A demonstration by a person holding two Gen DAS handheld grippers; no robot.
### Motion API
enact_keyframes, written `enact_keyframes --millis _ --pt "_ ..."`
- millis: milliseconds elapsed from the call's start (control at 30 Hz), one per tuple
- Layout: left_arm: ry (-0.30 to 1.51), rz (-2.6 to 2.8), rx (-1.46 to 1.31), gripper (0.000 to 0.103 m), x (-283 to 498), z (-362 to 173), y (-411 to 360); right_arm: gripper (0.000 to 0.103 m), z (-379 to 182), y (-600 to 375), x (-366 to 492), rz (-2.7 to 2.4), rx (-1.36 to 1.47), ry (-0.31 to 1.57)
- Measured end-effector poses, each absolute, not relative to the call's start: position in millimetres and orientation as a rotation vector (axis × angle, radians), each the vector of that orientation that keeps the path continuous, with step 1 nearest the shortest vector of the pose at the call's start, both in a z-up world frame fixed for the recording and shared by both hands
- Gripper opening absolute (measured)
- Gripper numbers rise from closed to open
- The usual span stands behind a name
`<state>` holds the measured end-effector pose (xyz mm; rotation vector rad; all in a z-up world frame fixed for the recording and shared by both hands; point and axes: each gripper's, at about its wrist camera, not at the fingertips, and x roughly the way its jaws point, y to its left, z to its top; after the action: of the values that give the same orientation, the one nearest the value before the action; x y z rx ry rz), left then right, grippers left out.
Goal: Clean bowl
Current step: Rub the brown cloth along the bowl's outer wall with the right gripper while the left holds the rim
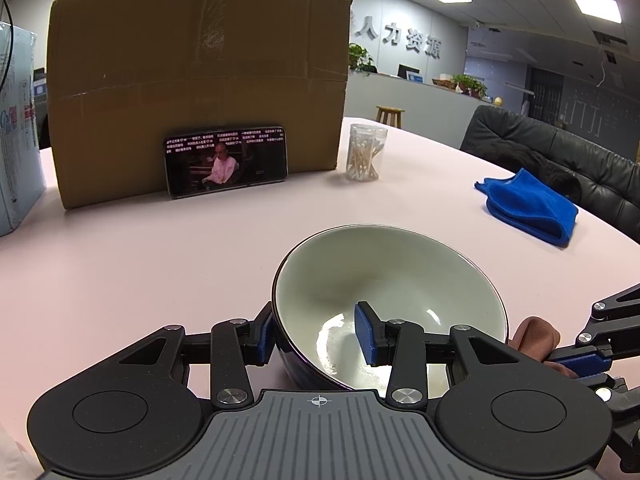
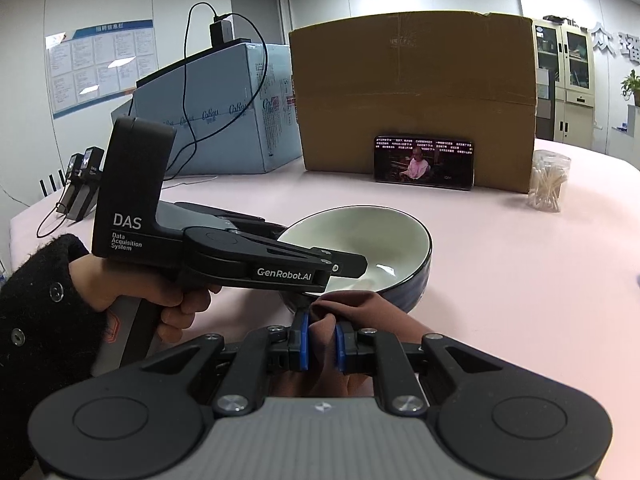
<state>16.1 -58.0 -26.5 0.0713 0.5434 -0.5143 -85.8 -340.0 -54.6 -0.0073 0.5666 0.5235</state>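
While clamping bowl (image 1: 390, 304) wall in left claw (image 1: 318, 338), keeping right claw (image 2: 322, 346) pinched on brown cloth (image 2: 352, 304), wiping inward.

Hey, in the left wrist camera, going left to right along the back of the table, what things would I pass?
Light blue carton → cardboard box → jar of cotton swabs → blue cloth.
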Motion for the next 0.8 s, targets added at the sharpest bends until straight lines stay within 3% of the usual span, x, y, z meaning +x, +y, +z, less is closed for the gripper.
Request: enact_keyframes --millis 800 --pt "0.539 -0.516 0.077 0.039 6 -23 -65 0.015 -55 -347 -85 0.5 -0.034 0.555"
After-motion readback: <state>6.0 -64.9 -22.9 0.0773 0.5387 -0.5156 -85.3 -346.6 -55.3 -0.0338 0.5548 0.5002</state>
